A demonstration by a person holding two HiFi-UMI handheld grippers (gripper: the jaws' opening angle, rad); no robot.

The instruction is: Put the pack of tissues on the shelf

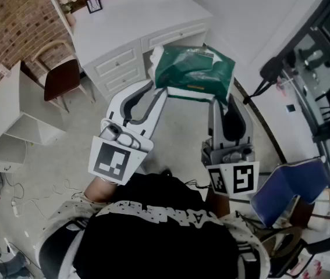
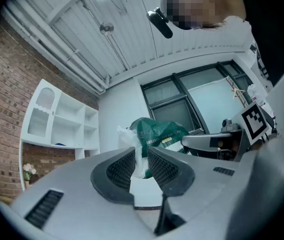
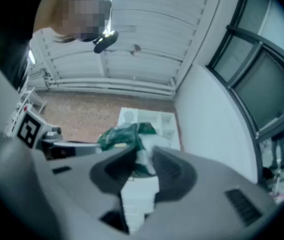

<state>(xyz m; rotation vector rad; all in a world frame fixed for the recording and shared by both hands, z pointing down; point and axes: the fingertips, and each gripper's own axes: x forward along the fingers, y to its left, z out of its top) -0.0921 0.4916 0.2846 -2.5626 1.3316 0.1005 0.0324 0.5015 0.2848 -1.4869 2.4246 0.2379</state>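
Weight and feel: I judged the pack of tissues (image 1: 195,68) light and soft. It is a green plastic bag that would crumple and sag, not break.
Surface: the film looked slick, so a thin pinch could slide out if I swung it.
Where to take hold: I reckoned the two short ends were best, on the gathered film, one tool to each end so that the middle hung level.
Left tool: the left tool (image 2: 140,160) had its jaws closed on a pale fold of film at the pack's near end, with the pads pressing on it from both sides.
Right tool: the right tool (image 3: 143,163) was likewise nipped onto the wrapping at the opposite end, with pale film between its pads.
Pack relative to tools: it was slung between the two, ahead of the jaw tips, with its green bulk (image 2: 158,133) beyond the pads, not inside them.
Pack in the room: it was held in the air, just short of the white bench (image 1: 135,22) and resting on nothing.
Shelf: the white shelf (image 2: 56,118) stood against the brick wall, well apart from the pack, so the placing was not yet done.
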